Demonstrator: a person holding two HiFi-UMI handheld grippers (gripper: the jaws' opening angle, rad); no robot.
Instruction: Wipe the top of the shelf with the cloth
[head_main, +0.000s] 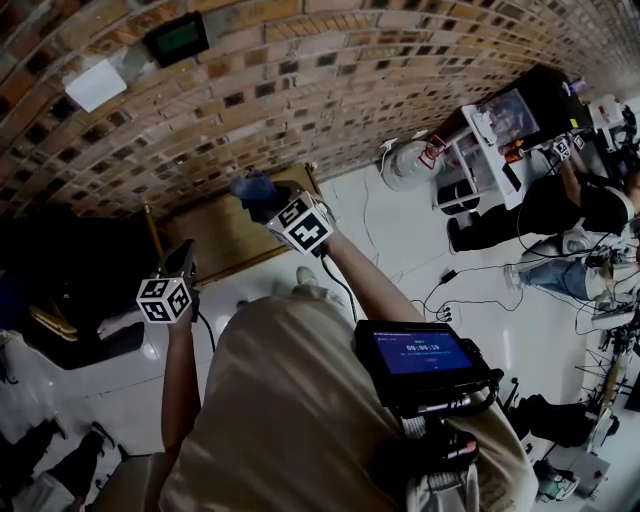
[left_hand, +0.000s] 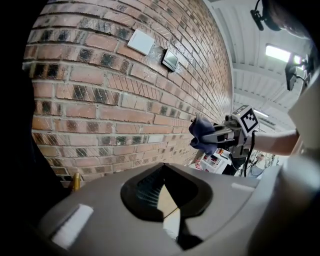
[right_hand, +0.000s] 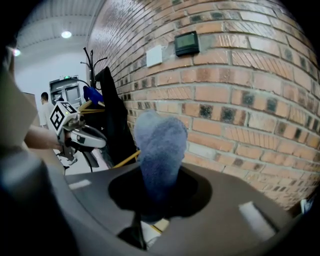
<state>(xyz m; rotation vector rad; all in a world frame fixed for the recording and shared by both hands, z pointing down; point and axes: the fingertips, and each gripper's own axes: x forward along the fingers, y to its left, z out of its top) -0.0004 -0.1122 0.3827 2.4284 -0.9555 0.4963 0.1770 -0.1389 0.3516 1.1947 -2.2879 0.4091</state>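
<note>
Layout | cloth (head_main: 254, 190) held between fingers of right gripper (head_main: 268, 206), before wall (head_main: 300, 90) | left gripper (head_main: 178, 266) set to its left, apart | shelf (head_main: 225, 242) seen under cloth, against wall

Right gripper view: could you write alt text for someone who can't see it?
A blue cloth stands bunched upright, clamped in the shut jaws of the right tool, in front of a brick wall. At the left, the person's left tool is held up near a dark coat hanging on a rack.
</note>
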